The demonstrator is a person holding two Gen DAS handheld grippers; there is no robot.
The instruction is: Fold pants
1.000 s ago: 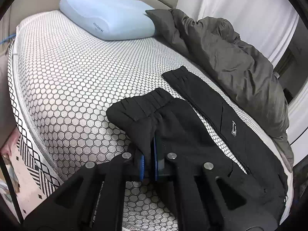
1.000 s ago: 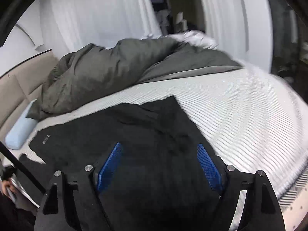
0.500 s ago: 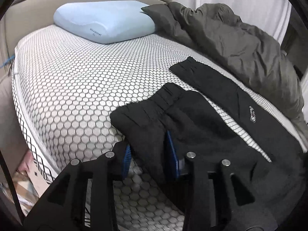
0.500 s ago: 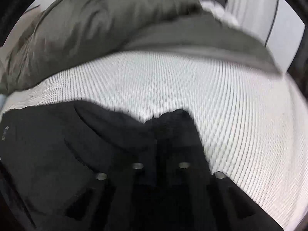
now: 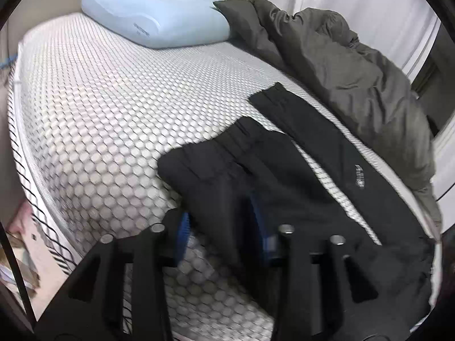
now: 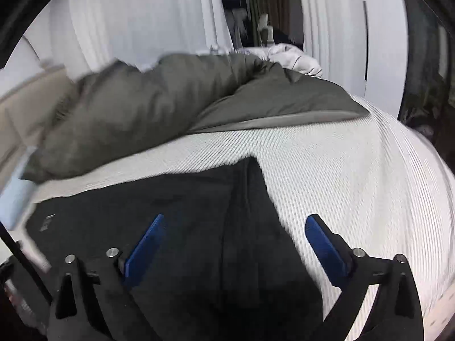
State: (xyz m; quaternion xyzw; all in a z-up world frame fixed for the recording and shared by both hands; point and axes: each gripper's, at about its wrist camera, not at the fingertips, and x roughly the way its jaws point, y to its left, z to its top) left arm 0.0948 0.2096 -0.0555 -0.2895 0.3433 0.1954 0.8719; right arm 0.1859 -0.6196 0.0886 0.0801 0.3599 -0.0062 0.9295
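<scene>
- Landmark: the bed (image 5: pixel 93 119), covered in a white sheet printed with a honeycomb pattern. The black pants (image 5: pixel 284 176) lie on its near side, with the two cuffed leg ends pointing toward the pale blue pillow (image 5: pixel 153 14) at the head.
- Left gripper (image 5: pixel 220 227): jaws partly apart and opening. The edge of the nearer pant leg sits between the blue pads, but neither pad presses on it.
- Right gripper (image 6: pixel 234 241): jaws opening, spread to full width. It hovers over the other end of the pants and holds nothing.
- Risk, as a judgement: the released leg lies bunched and skewed against its twin, so the layers may slip out of line. A pad dragging on withdrawal could pull the soft fabric askew.
- Risk: the gray duvet (image 5: pixel 355 65), heaped just beyond the pants, could snag on a wide sweep.
- Materials: pants are soft, matte and limp, with ribbed cuffs; the pillow is smooth contoured foam; the duvet is puffy and wrinkled.
</scene>
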